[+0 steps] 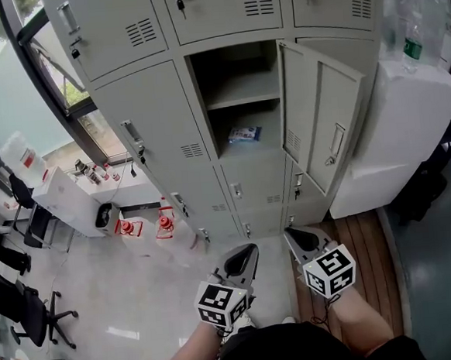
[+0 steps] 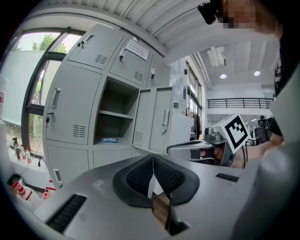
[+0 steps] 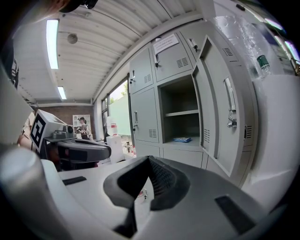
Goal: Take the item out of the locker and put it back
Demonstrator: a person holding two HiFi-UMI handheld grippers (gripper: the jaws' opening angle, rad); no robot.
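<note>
Small blue-and-white flat packet (image 1: 244, 135) on lower shelf of open grey metal locker (image 1: 158, 114), upper centre. Left gripper (image 1: 247, 248) and right gripper (image 1: 291, 233) low in frame, jaws pressed together, holding nothing.

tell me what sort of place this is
Likely an office or workplace locker area. A bank of grey metal lockers fills the wall, one open with a blue packet on its shelf. Office chairs stand at left, near a big window.
</note>
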